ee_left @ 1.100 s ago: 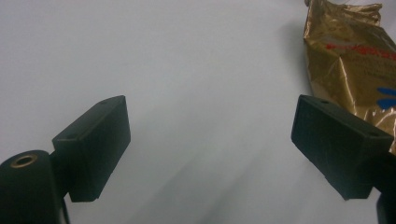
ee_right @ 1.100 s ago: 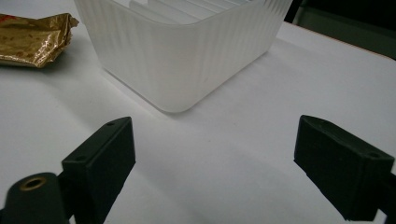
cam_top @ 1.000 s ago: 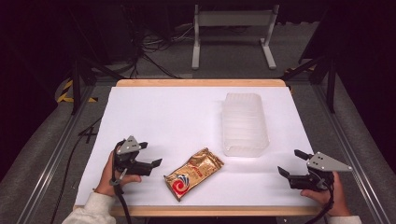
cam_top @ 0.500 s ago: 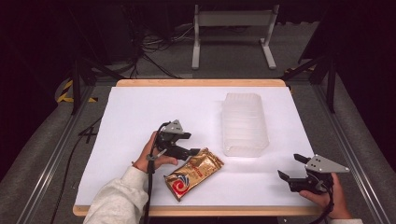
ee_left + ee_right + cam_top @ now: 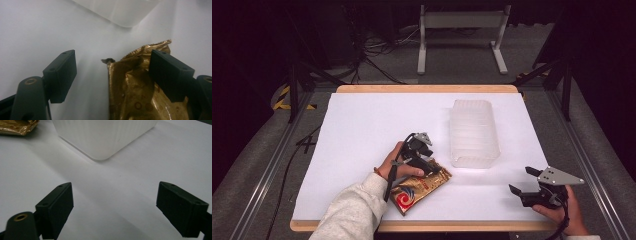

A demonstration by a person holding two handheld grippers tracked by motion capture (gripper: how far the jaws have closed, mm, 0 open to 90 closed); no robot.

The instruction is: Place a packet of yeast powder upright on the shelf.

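While left gripper gapes over gold snack packet, print unreadable, right gripper wide.

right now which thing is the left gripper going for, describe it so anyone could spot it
On the white table, near its front edge, left of the clear ribbed plastic tub, lies a snack packet. It is flat, crinkled gold foil with a red swirl.

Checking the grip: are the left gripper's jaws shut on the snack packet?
No, the left gripper stands open, the snack packet unpinched.
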